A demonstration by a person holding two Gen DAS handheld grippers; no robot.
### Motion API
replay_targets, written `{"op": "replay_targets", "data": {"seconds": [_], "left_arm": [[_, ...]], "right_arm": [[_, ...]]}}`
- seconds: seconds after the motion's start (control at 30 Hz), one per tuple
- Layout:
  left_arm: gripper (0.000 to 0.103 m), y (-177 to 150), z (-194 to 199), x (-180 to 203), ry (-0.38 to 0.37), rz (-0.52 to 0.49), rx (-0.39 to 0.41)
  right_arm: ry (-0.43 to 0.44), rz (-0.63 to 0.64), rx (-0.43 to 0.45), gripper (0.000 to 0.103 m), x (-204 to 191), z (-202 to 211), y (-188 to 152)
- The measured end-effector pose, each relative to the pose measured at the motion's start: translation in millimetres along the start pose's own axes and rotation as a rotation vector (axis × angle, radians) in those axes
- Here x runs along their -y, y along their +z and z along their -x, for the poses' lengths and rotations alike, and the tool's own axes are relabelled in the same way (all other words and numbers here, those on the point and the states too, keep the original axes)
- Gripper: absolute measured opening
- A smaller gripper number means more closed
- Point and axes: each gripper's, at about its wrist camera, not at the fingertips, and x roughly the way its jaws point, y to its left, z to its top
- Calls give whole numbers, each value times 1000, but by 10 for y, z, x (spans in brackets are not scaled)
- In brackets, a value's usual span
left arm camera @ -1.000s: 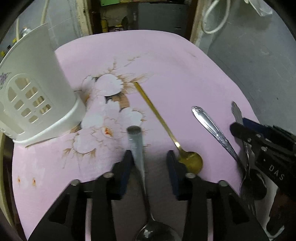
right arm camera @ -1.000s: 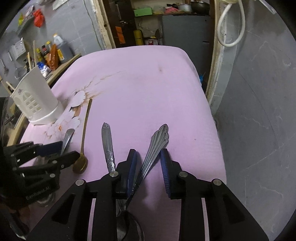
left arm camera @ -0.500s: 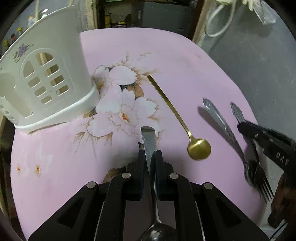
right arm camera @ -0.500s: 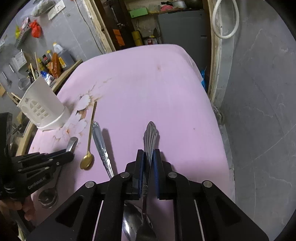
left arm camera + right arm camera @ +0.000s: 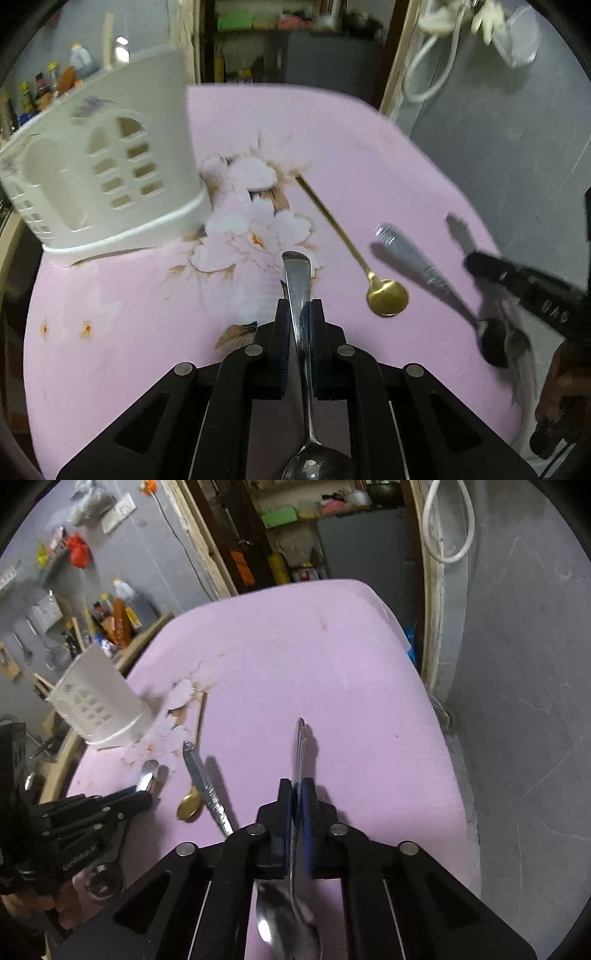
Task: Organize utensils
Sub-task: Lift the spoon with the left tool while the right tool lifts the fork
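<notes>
My left gripper [image 5: 298, 314] is shut on a plain silver spoon [image 5: 297, 280], handle pointing forward, held above the pink cloth. My right gripper [image 5: 297, 794] is shut on a fork with an ornate handle [image 5: 300, 746], also lifted off the cloth. A white slotted utensil holder [image 5: 110, 177] stands at the left; it also shows in the right wrist view [image 5: 98, 701]. A gold spoon [image 5: 384, 299] and an ornate silver spoon [image 5: 417, 258] lie on the cloth between the grippers.
The table carries a pink flowered cloth [image 5: 332, 147]. Its right edge drops to a grey floor [image 5: 517, 701]. Bottles and clutter [image 5: 114, 616] stand beyond the holder. A white hose [image 5: 447, 535] hangs at the far right.
Both grippers closed on their utensils and lifted them off the cloth. The left gripper moved nearer the white holder. The gold and ornate spoons stayed put.
</notes>
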Motion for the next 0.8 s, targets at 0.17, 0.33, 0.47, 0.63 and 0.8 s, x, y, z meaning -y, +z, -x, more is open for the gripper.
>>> {"op": "replay_targets", "data": {"seconds": [0.17, 0.33, 0.47, 0.63, 0.8], "left_arm": [[7, -37, 190, -48, -4, 29, 72], [7, -99, 383, -72, -25, 31, 125], [7, -103, 450, -100, -40, 40, 139], [6, -106, 551, -113, -43, 59, 160], [6, -158, 617, -153, -44, 69, 187]], "right_arm": [[29, 6, 10, 1, -100, 86, -107], [59, 28, 7, 1, -203, 167, -171], [74, 10, -4, 1, -220, 159, -198], [80, 5, -4, 1, -237, 165, -204], [78, 17, 0, 1, -286, 163, -227]]}}
